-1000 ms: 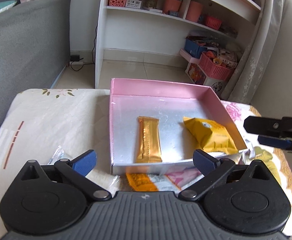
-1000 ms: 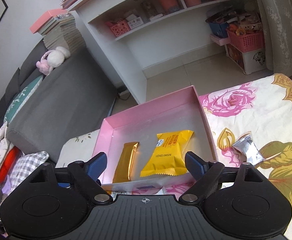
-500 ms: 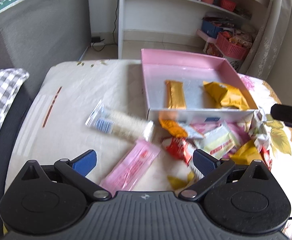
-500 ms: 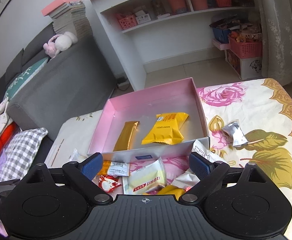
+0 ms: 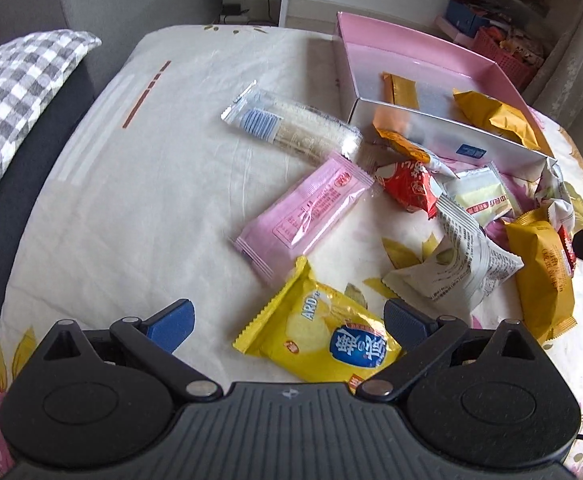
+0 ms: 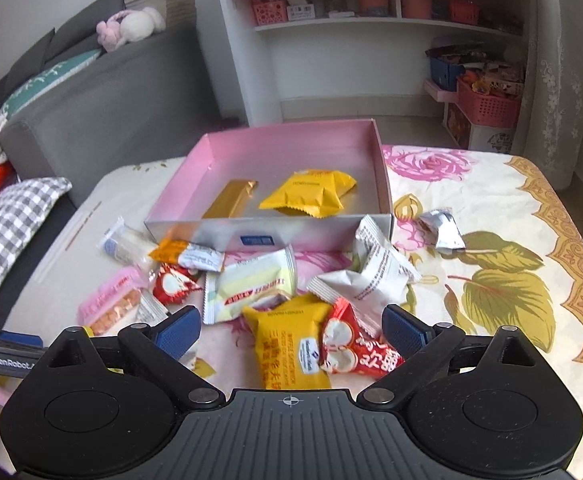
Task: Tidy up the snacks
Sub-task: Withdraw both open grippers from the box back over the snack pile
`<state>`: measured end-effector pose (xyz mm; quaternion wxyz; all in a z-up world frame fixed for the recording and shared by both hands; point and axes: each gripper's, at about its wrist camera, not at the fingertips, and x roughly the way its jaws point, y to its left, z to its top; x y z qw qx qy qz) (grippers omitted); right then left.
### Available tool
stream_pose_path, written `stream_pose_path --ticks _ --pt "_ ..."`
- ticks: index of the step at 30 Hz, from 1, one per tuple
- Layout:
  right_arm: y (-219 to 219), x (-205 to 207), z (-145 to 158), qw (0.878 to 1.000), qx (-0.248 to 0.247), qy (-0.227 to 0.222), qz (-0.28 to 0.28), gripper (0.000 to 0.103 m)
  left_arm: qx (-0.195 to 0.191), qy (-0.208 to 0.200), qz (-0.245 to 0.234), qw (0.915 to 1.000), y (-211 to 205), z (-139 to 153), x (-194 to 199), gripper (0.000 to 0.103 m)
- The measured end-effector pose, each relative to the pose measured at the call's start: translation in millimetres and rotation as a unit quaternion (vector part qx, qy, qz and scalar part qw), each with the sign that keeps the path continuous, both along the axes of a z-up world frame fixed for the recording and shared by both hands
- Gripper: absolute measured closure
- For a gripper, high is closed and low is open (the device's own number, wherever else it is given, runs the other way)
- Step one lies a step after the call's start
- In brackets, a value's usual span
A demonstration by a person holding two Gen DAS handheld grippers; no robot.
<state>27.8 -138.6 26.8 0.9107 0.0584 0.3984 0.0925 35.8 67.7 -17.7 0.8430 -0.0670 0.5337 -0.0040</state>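
Observation:
A pink box (image 6: 287, 144) holds a gold bar (image 6: 231, 198) and a yellow packet (image 6: 307, 194). Several loose snack packets lie in front of it on the cloth. My right gripper (image 6: 291, 328) hovers over an orange-yellow packet (image 6: 291, 344) and a red packet (image 6: 355, 350). Its jaws are opening, and the pads touch neither packet. My left gripper (image 5: 287, 322) stands open above a yellow chip bag (image 5: 323, 338), near a pink packet (image 5: 307, 216). A clear cracker pack (image 5: 291, 128) lies by the box's (image 5: 451, 140) corner.
A silver packet (image 6: 443, 228) lies alone to the right of the box on the floral cloth. A checked cushion (image 5: 15, 92) and a grey sofa (image 6: 103, 100) border the left side. White shelves (image 6: 371, 24) and baskets stand behind.
Both grippers have drawn back from the box and tipped downward, so the loose pile now fills the foreground. The right jaws stand slightly wider.

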Motion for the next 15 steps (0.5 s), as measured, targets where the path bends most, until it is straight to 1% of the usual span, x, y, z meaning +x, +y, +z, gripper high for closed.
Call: stream_pose_path --ticks 6,8,11,13,15 --pt "-4.0 -0.1 -18.5 0.997 0.018 0.068 -0.014 0.004 -0.033 0.017 0.021 0.9991 -4.9 -3.5 -3.3 0.008" --pt "-4.2 0.3 -23.2 0.996 0.02 0.082 -0.021 0.004 -0.045 0.023 0.033 0.9982 -3.3 -7.8 -3.4 0.013" --pt "-3.3 1.0 -27.0 0.995 0.016 0.092 -0.026 0.004 -0.054 0.031 0.047 0.9969 -1.8 -13.2 -4.0 0.022" --pt "-2.3 0.7 -28.6 0.995 0.014 0.095 -0.024 0.004 -0.062 0.032 0.058 0.9959 -0.7 -14.9 -5.6 0.022" --pt "-1.4 0.3 -30.8 0.995 0.012 0.099 -0.021 0.004 -0.061 0.027 0.066 0.9956 -0.4 -14.1 -7.0 0.022"
